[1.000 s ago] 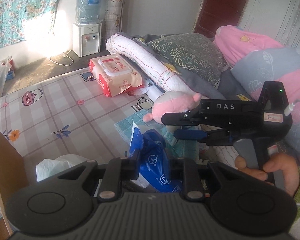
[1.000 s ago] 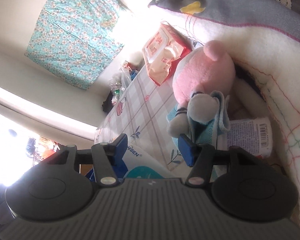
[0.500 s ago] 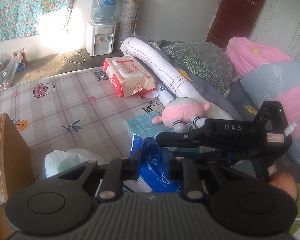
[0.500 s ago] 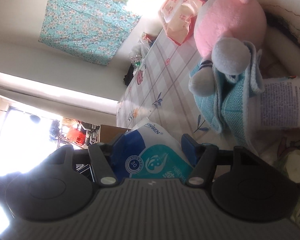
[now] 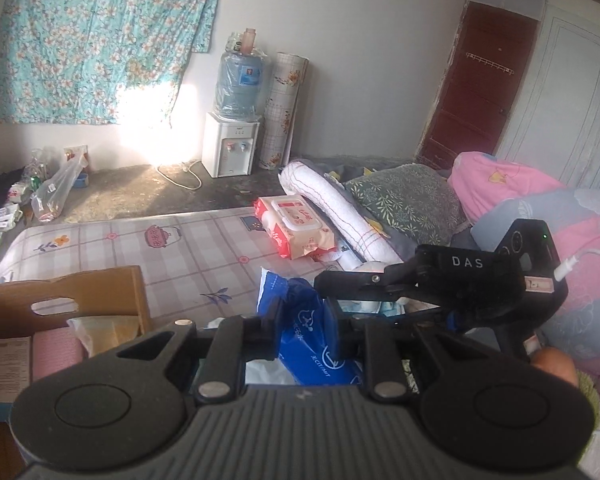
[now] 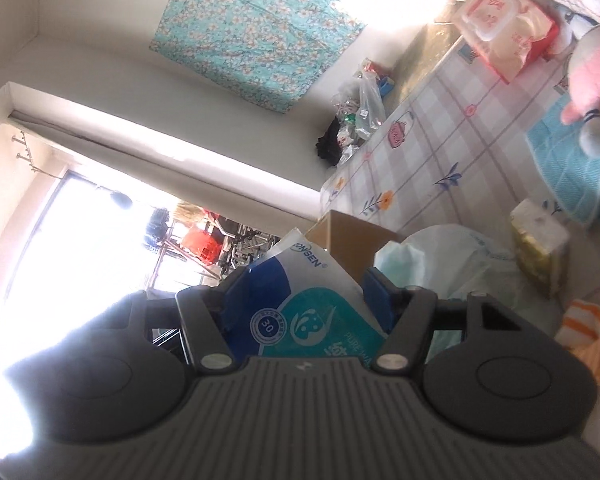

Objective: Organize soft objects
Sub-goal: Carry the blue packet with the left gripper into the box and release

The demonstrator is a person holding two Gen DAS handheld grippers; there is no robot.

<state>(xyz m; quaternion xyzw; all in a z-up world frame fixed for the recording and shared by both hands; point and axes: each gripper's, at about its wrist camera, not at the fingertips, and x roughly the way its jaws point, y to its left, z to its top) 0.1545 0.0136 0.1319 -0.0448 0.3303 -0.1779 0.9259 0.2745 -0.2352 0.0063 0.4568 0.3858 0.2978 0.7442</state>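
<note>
A blue and teal wipes packet (image 5: 308,344) hangs above the checked bed sheet (image 5: 188,260), with my left gripper (image 5: 302,316) shut on one end of it. My right gripper (image 5: 356,298) reaches in from the right, a hand on its grip. In the right wrist view what looks like the same packet (image 6: 316,320) sits between the blue pads of my right gripper (image 6: 308,292), which press on both its sides. A pink plush toy (image 6: 596,76) lies on a teal towel (image 6: 568,164) at the right edge.
An open cardboard box (image 5: 100,288) with a pink roll and tissue packs stands at the lower left. A red wipes pack (image 5: 296,228), a rolled white towel (image 5: 332,208) and pillows (image 5: 408,196) lie further back. A white plastic bag (image 6: 440,256) and a yellow tissue pack (image 6: 540,248) lie on the sheet.
Both grippers have risen and pulled back with the packet. The cardboard box has come into the left wrist view, and the plush has slid to the edge of the right wrist view.
</note>
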